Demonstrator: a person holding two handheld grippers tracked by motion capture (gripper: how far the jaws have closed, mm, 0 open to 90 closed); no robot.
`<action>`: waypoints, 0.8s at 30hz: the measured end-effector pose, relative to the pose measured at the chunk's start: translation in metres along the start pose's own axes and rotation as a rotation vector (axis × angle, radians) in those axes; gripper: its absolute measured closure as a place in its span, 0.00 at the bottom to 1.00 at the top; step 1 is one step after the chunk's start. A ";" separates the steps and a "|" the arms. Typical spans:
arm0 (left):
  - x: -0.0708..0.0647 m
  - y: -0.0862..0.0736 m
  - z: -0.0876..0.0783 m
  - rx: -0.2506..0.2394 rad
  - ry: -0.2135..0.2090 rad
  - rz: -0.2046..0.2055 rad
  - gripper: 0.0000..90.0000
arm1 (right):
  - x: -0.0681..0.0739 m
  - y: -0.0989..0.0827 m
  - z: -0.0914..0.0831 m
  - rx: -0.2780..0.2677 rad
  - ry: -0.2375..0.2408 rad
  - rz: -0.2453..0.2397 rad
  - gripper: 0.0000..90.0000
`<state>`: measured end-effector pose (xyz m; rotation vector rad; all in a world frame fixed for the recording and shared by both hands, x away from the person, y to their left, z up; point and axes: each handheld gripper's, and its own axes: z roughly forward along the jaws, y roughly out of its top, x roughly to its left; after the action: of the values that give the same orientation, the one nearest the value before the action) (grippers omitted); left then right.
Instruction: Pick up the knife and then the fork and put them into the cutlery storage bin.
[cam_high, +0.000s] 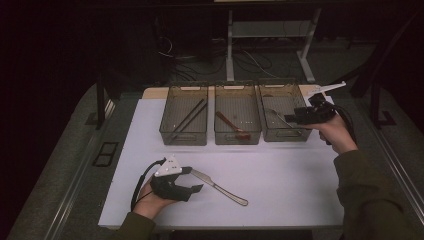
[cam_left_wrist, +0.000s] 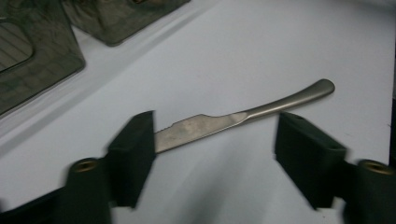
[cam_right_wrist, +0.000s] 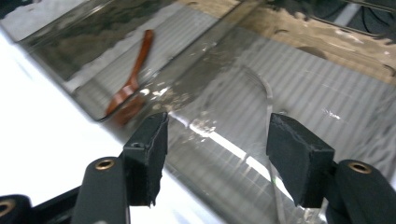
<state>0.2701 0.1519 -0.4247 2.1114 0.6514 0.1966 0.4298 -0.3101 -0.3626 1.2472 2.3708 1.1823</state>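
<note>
On the table: knife (cam_left_wrist: 243, 116) is lying between the left gripper (cam_left_wrist: 215, 149), jaws part open, not pressing.
Right gripper (cam_right_wrist: 217, 154): hovering part open, gripping nothing, over the right bin (cam_high: 300, 100).

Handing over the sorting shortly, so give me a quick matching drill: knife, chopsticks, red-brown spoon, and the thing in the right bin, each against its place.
Things:
1. knife
2. chopsticks
3. red-brown spoon
4. metal utensil

Places:
A. middle bin
B. white table top, by the left gripper
C. right bin
D. left bin

Pairs: 1-B, 2-D, 3-A, 4-C
</note>
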 end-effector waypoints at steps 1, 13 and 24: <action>0.000 0.001 0.001 0.001 -0.008 0.004 0.47 | 0.005 -0.003 -0.001 -0.002 0.010 -0.008 0.40; -0.013 0.008 0.026 0.099 -0.141 0.067 0.99 | 0.056 -0.041 -0.011 -0.082 0.083 -0.067 0.34; -0.038 0.016 0.066 0.155 -0.218 0.148 0.99 | 0.086 -0.082 -0.007 -0.102 0.105 -0.090 0.29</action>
<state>0.2679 0.0770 -0.4475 2.2921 0.3918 -0.0037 0.3240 -0.2742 -0.4045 1.0603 2.3781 1.3528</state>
